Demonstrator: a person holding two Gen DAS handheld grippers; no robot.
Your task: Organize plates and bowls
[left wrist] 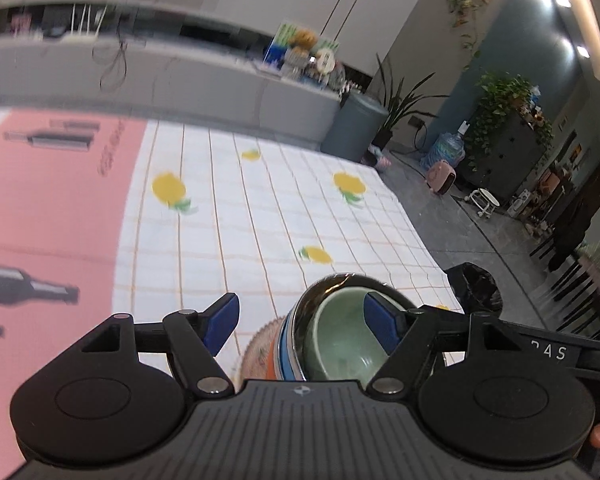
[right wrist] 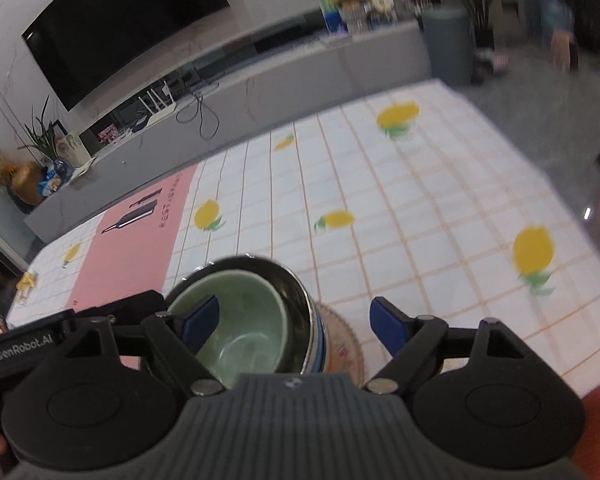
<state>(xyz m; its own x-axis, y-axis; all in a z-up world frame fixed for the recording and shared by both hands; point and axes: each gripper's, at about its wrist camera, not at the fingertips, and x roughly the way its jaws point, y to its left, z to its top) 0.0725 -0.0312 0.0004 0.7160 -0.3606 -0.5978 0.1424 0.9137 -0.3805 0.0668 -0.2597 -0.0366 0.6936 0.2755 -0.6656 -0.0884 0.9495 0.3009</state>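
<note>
Bowls (left wrist: 340, 344) sat nested on the surface (left wrist: 284, 208), both your hand-held grippers (left wrist: 300, 320) (right wrist: 296, 320) spread apart and empty, so stacking looked largely done.

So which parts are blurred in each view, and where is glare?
Left wrist: far counter smeared, tablecloth softly blurred, ceiling lights glare. Right wrist: right edge smeared, lemon prints blurred, green bowl sharp.
</note>
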